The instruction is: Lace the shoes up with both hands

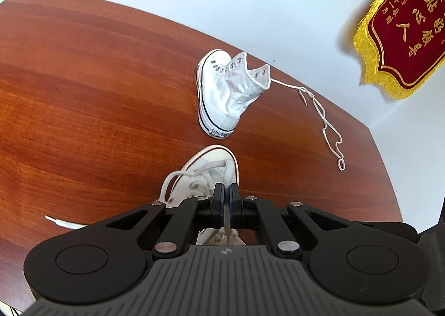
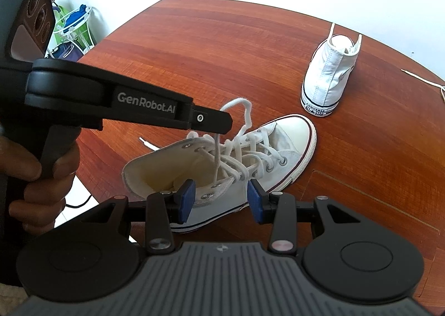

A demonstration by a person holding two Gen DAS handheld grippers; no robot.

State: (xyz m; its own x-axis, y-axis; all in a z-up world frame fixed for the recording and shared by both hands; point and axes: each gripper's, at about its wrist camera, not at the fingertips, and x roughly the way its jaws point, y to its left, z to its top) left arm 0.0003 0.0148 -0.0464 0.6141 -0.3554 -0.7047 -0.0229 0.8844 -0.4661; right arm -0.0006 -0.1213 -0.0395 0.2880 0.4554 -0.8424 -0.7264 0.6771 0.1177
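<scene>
Altogether two shoes (image 2: 222,165) (image 2: 328,76), two tools (image 1: 225,196) (image 2: 219,199)

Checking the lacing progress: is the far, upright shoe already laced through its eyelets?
No, the far shoe shows bare eyelets, and its loose lace trails from the collar across the table.

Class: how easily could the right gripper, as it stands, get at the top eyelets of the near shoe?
Probably yes. The right gripper is open and sits just above the near shoe collar, with nothing between. The left gripper, shut on the lace, holds it up further along, leaving the way free.
</scene>
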